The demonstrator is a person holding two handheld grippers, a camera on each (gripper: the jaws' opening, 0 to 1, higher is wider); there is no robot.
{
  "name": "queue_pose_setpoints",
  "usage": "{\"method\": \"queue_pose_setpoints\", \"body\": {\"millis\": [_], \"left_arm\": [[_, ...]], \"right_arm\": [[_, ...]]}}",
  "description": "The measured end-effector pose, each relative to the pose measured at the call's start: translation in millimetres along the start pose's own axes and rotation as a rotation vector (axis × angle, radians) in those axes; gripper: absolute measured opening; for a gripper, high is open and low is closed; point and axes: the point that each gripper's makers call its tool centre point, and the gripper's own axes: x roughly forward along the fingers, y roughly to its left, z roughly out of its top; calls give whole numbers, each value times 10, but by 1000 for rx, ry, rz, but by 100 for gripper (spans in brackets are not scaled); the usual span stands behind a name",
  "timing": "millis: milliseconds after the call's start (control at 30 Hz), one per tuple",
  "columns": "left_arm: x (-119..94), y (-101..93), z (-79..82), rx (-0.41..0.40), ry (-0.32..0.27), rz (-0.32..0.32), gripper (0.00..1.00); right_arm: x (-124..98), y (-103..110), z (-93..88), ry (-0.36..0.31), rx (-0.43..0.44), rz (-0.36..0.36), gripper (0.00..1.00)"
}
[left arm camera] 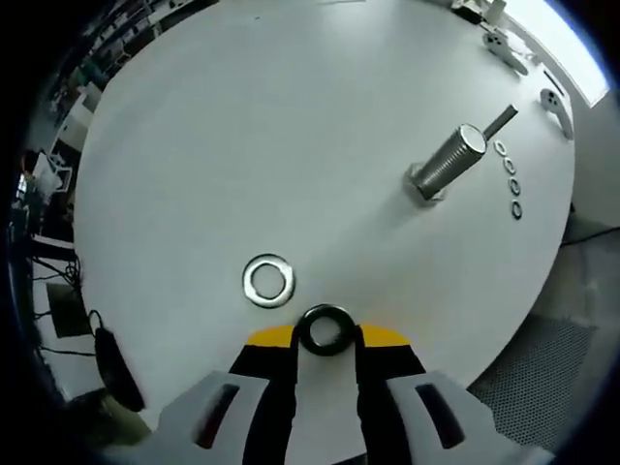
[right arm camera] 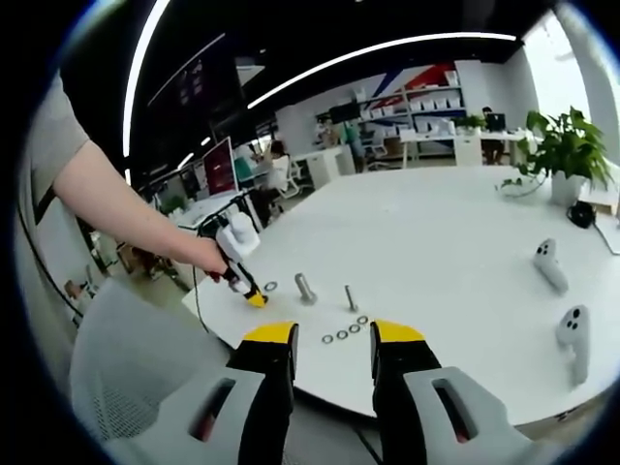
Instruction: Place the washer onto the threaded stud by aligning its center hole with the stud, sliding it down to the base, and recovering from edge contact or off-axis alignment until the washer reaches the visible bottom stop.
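Observation:
A thick threaded stud (left arm camera: 453, 161) stands upright on the white round table (left arm camera: 242, 126). My left gripper (left arm camera: 326, 339) is low over the table's near edge, shut on a dark washer (left arm camera: 326, 311) held edge to edge between its yellow-tipped jaws. This washer is well short of the stud, off to its lower left. A second, silver washer (left arm camera: 250, 281) lies flat on the table just left of the jaws. In the right gripper view, a person's hand holds the left gripper (right arm camera: 244, 281) near the stud (right arm camera: 306, 288). My right gripper (right arm camera: 333, 334) hangs open and empty off the table's edge.
A thin bolt (left arm camera: 500, 120) and a row of small washers (left arm camera: 509, 180) sit beyond the stud, also seen as bolt (right arm camera: 351, 297) and washers (right arm camera: 344, 334). Two white controllers (right arm camera: 549, 263) (right arm camera: 573, 334) lie at the right. A potted plant (right arm camera: 567, 145) stands farther back.

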Motion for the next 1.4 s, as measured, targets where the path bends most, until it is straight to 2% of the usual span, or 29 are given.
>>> {"method": "queue_pose_setpoints", "body": {"millis": [267, 467, 667, 733, 800, 900, 1200, 1267, 1400], "left_arm": [[-21, -9, -11, 4, -51, 1, 20], [-29, -17, -6, -2, -54, 12, 20], [-32, -54, -17, 44, -48, 2, 19], [-40, -86, -25, 77, -40, -8, 19], [-71, -80, -22, 154, -33, 3, 19], [-120, -69, -9, 174, -34, 6, 19], [-337, -106, 225, 195, -79, -19, 19], [-418, -154, 354, 216, -109, -30, 19], [-528, -219, 522, 251, -133, -39, 19]], "right_arm": [[1, 5, -2, 1, 0, 3, 32], [1, 7, -3, 2, -3, 4, 32], [-1, 0, -1, 0, -1, 2, 32], [1, 1, -4, 1, -2, 3, 32], [0, 0, -2, 0, -2, 2, 32], [-2, -5, 1, -3, 1, 1, 32], [-1, -2, -5, -1, -1, 2, 32], [-1, 0, -4, -1, -2, 3, 32], [-2, -4, -3, -2, 0, 1, 32]]}}
